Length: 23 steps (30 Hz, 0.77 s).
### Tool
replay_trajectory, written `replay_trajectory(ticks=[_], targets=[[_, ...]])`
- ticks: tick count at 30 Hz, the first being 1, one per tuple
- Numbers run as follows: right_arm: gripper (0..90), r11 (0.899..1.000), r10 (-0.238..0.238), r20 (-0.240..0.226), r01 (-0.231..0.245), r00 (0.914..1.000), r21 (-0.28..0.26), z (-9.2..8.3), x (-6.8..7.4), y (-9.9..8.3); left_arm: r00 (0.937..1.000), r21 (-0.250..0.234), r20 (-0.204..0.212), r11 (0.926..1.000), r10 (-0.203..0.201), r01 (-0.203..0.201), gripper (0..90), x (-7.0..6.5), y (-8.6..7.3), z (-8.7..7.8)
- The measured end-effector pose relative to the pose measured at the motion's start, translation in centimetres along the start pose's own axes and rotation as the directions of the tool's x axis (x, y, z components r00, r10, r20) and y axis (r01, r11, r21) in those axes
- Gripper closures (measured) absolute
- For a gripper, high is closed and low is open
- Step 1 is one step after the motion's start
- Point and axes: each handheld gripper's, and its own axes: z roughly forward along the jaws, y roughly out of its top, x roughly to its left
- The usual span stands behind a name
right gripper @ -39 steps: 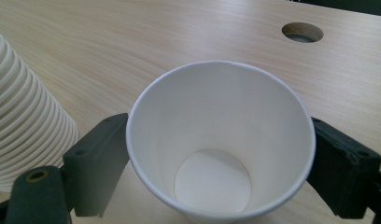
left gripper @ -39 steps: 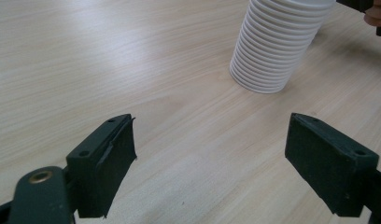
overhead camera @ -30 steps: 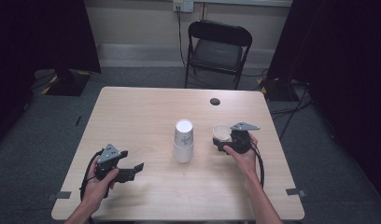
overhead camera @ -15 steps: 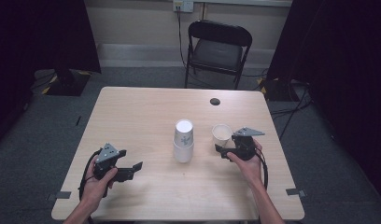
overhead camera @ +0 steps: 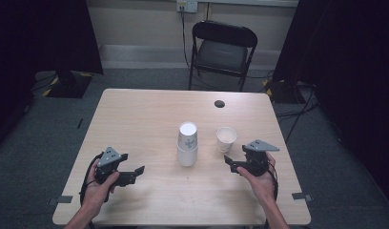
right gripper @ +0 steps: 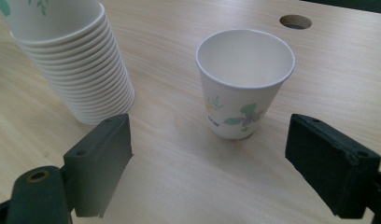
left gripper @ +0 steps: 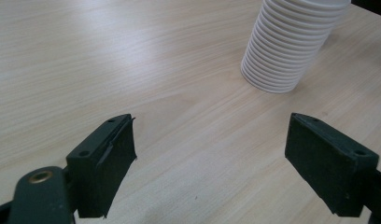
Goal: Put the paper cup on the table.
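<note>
1. Cups first: I saw a single paper cup (right gripper: 244, 84) standing upright on the table (overhead camera: 135, 119), its inside white and empty.
2. Just beside it stood a stack of cups (overhead camera: 187, 143), stacked rims down, apart from the single one.
3. My right gripper (overhead camera: 236, 164) had its jaws spread wide; the single cup stood just ahead of them, between their lines, untouched.
4. My left gripper (overhead camera: 135, 174) was likewise spread, holding nothing, with the stack well ahead of it.
</note>
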Motion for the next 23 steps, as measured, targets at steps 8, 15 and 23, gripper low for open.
replay_trajectory(ticks=[8, 15, 23], targets=[[14.0, 0.999, 0.026, -0.023, -0.026, 0.9994, 0.022, -1.6, 1.1, -1.8, 0.9998, 0.019, -0.007, 0.9997, 0.018, -0.018, 15.9, -0.1, -0.1, 0.2], [14.0, 0.999, 0.031, -0.026, -0.03, 0.9992, 0.034, -2.8, 1.4, -3.6, 0.9994, 0.028, -0.016, 0.9992, 0.03, -0.03, 15.8, -0.1, -0.4, 0.3], [14.4, 0.995, 0.082, -0.031, -0.081, 0.9961, 0.05, -2.5, -0.2, -4.6, 0.9992, 0.045, -0.024, 0.9985, 0.032, -0.031, 15.8, 0.1, -0.6, 0.6]])
